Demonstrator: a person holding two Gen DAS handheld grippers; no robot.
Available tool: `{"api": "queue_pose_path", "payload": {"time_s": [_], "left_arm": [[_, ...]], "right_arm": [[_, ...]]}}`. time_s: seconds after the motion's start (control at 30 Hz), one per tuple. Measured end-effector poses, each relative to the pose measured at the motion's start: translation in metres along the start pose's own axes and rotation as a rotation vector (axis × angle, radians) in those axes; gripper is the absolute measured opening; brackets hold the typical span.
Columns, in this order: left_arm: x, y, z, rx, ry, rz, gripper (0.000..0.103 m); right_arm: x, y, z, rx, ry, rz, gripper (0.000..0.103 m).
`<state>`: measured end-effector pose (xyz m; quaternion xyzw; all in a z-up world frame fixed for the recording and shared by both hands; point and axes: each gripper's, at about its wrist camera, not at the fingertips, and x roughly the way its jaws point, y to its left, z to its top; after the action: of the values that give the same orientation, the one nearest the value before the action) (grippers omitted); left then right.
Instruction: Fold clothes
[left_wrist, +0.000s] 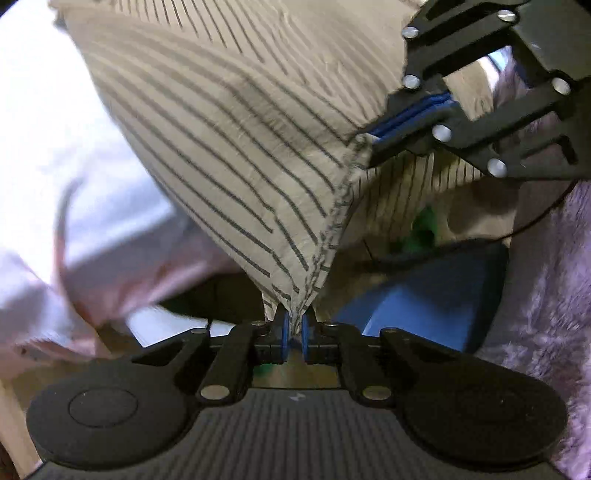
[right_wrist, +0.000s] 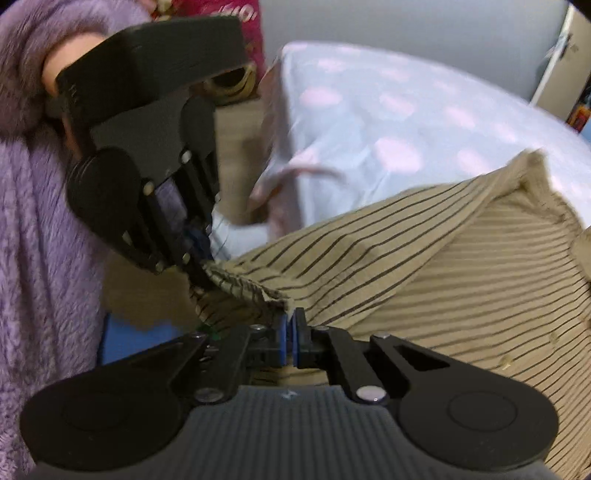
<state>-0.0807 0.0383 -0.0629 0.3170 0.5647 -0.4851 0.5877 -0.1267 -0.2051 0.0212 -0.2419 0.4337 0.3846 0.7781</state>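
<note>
Both grippers pinch the shirt's hem

My left gripper (left_wrist: 294, 332) and right gripper (right_wrist: 289, 338) each clamp the striped shirt (right_wrist: 461, 266), close together, so it lifts off the bed (right_wrist: 388, 110) for folding.

Pale blue, pink-spotted bed (right_wrist: 424, 122); grey wall (right_wrist: 406, 26).

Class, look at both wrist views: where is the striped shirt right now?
The striped shirt hangs pinched between both tongs, the left tongs and the right tongs, above the spotted bedsheet.
</note>
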Motion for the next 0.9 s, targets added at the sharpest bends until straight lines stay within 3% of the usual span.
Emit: {"api": "queue_pose_path", "payload": {"time_s": [0.1,0.3,0.33,0.43,0.5,0.63,0.73,0.9], "left_arm": [[0.001,0.002,0.000,-0.007,0.025,-0.006,0.005],[0.004,0.002,0.009,0.013,0.066,-0.018,0.031],[0.004,-0.002,0.008,0.039,0.072,-0.018,0.040],[0.004,-0.019,0.006,0.151,0.104,-0.002,0.056],[0.005,-0.030,-0.002,0.215,0.142,0.011,0.060],[0.007,-0.039,-0.017,0.257,0.215,-0.043,0.060],[0.001,-0.028,-0.016,0.208,0.161,-0.009,0.060],[-0.020,0.002,0.000,0.057,0.055,-0.017,0.060]], "right_arm": [[0.008,0.011,-0.006,-0.006,0.047,0.041,0.005],[0.004,0.013,-0.013,0.051,0.043,0.141,0.029],[0.002,0.011,-0.013,0.065,0.031,0.153,0.030],[-0.005,-0.002,-0.016,0.157,-0.001,0.141,0.032],[-0.008,-0.017,-0.021,0.254,-0.006,0.100,0.032],[0.002,-0.043,-0.030,0.430,0.009,0.043,0.032],[0.014,-0.048,-0.032,0.479,0.029,0.025,0.032],[0.026,-0.055,-0.034,0.564,0.037,-0.009,0.032]]}}
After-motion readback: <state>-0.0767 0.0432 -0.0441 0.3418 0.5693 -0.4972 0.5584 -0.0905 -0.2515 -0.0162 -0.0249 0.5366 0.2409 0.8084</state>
